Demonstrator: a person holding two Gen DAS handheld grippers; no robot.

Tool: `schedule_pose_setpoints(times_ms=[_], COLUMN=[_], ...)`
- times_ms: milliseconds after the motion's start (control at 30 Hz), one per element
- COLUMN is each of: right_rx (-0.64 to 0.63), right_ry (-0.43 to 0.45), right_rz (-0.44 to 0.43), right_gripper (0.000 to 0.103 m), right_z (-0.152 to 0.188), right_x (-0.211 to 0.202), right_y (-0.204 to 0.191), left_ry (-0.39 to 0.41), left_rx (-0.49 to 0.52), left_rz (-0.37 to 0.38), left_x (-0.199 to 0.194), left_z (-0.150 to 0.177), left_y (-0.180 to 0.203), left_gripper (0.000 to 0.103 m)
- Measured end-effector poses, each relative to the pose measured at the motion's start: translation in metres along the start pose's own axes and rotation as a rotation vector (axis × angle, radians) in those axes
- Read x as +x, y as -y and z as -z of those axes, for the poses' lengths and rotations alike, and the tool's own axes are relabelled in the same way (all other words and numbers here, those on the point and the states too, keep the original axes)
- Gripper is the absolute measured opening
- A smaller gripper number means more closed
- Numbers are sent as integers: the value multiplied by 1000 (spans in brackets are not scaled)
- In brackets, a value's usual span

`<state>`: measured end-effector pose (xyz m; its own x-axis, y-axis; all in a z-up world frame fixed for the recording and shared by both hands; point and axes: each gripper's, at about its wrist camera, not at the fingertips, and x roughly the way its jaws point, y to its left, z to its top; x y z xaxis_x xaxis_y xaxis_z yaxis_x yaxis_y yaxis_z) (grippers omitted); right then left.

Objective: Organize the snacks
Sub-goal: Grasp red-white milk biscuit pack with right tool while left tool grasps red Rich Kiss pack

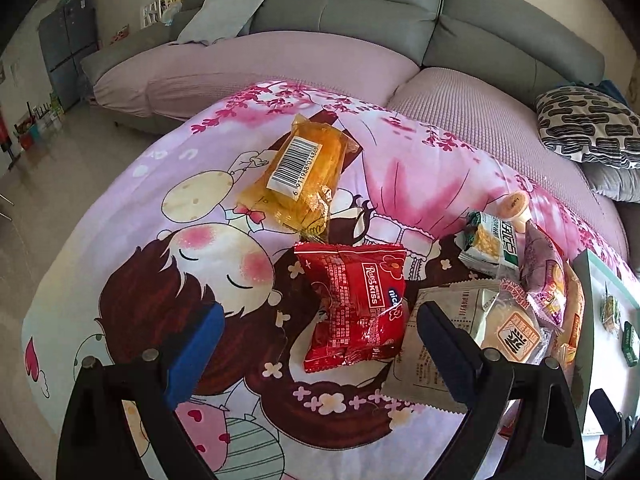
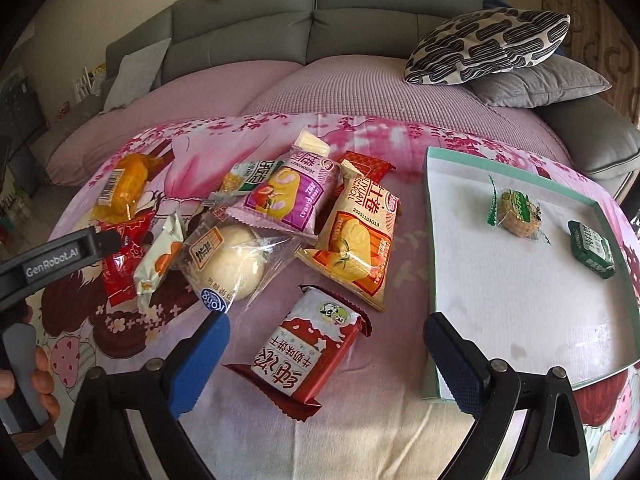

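We take the red-and-white biscuit packet (image 2: 310, 344) as the next item; it lies flat on the cartoon-print cloth (image 2: 360, 432), just left of the shallow green-rimmed tray (image 2: 434, 240), our landmark. The tray already holds a green-wrapped cookie (image 2: 516, 214) and a dark green packet (image 2: 592, 250) toward its far side. Further left of the tray sits the loose pile: a yellow roll packet (image 2: 356, 236), a purple roll packet (image 2: 288, 192) and a round white bun in clear wrap (image 2: 232, 262). A red packet (image 1: 356, 300) and an orange packet (image 1: 300, 176) lie furthest from the tray.

The right hand-held gripper (image 2: 326, 354) is released, jaws wide, with the biscuit packet between them but no pad touching it that we can see. The left hand-held gripper (image 1: 316, 344) is likewise released, hovering over the red packet, nothing grasped.

To do the step well, in our judgement: lower the right gripper squarely, close across the packet's narrow width, pinch the body rather than the crimped end. Lift clear of the tray rim before crossing, and set it down in the bare near half of the tray.
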<state>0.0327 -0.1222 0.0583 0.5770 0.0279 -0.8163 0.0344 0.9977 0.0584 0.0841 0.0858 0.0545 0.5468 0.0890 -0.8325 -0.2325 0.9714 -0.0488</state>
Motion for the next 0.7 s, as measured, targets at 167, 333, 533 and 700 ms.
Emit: schedule_pose_setpoints(times_ms=[167,333,533,700], right_rx=[-2,-3,-37,-34], right_ry=[-46,-85,-95,-88], right_rz=[3,5,51,57], right_gripper=[83,77,69,55], right_z=[4,9,14,14], right_x=[13,26,36,35], right_y=[-6,-6,-11,-10], left_ry=[-18,-39,-51,-69], left_rx=[6,8,3,6], left_rz=[-15,-34,-11,17], left_x=[14,27,37,42], left_z=[0,4,5,6], left_y=[5,7,9,12], left_gripper=[97,97,78,64])
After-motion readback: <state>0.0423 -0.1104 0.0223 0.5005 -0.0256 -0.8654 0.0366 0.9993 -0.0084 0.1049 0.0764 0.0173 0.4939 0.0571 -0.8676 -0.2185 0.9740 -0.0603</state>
